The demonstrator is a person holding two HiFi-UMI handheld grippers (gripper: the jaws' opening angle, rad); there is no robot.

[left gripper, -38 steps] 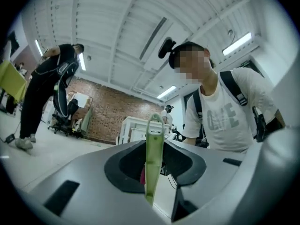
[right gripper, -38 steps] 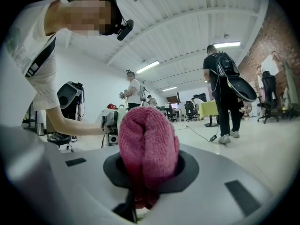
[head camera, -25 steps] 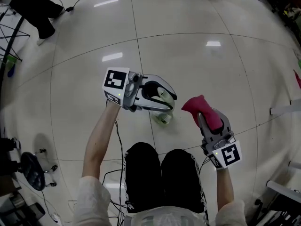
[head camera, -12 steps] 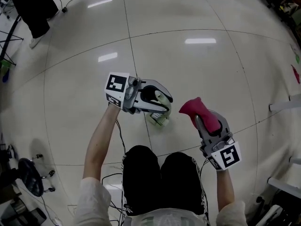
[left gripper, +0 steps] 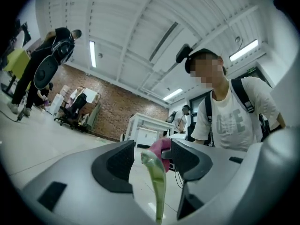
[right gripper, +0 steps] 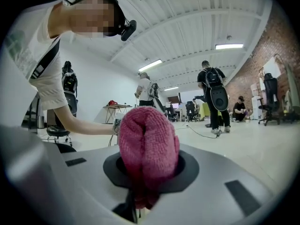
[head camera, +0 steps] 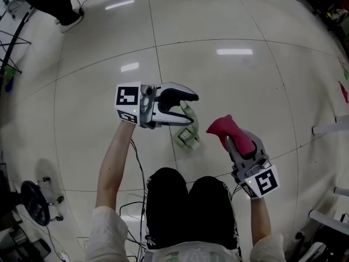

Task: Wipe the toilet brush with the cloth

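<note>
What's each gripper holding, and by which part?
Right gripper clamps the pink cloth by its bunched end. Left gripper holds nothing: jaws have just been opening, brush handle loose between.

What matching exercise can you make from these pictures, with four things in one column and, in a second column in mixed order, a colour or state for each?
Column 1
1. toilet brush
2. cloth
3. left hand-held gripper
4. right hand-held gripper

Column 2
A. jaws shut on fabric
B. pale green
C. jaws apart around a thin handle
D. pink

Pairs: 1-B, 2-D, 3-C, 4-A.

Note: the jaws of the left hand-held gripper have just been opening, and the handle of the toilet brush stands between them.
</note>
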